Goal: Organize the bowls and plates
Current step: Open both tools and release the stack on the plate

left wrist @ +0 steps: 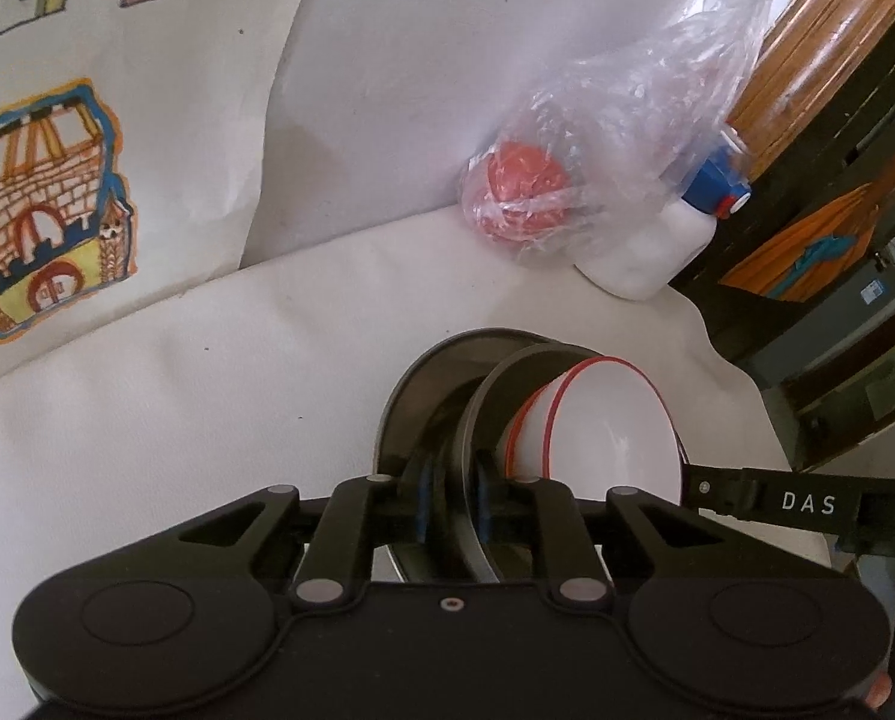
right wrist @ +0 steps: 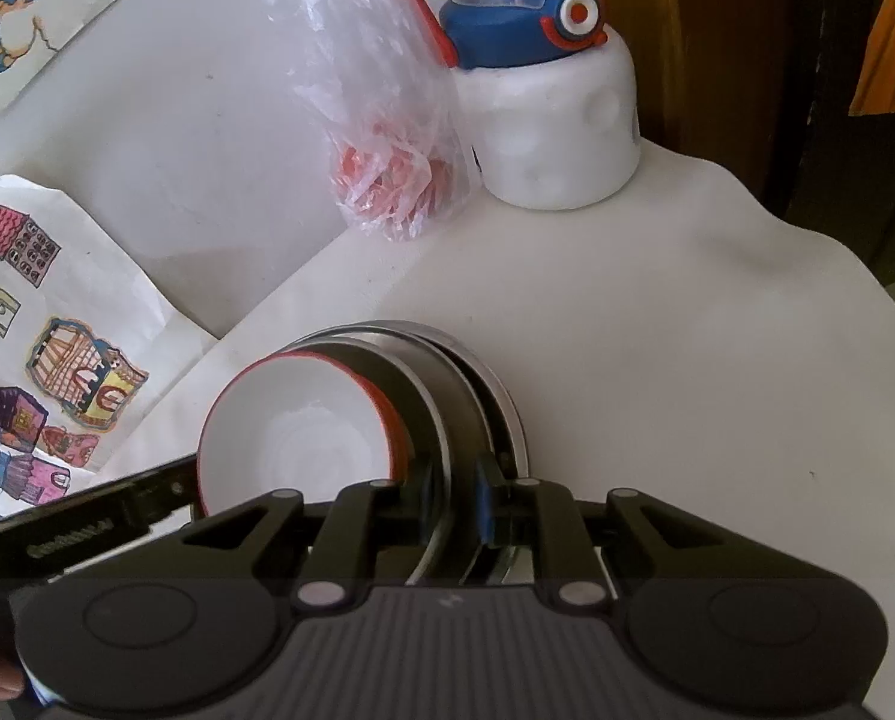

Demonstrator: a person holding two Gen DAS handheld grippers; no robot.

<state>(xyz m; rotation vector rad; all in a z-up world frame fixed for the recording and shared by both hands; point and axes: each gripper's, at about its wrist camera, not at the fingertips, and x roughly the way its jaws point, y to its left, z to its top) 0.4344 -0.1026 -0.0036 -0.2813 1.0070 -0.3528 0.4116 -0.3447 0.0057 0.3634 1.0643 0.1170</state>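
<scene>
Glossy white bowl [right wrist: 303, 426] with red rim, dull steel plates [left wrist: 441, 396], crinkled clear plastic bag [left wrist: 597, 168], matt white cloth [right wrist: 657, 372], polished wood [left wrist: 831, 18]

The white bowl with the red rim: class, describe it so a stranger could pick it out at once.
Start at the white table; near its front edge stands a nest of steel dishes. Inside them sits the white bowl with the red rim, tipped on its side. It alone is white with a thin red line around the lip; its neighbours are bare grey metal.
</scene>
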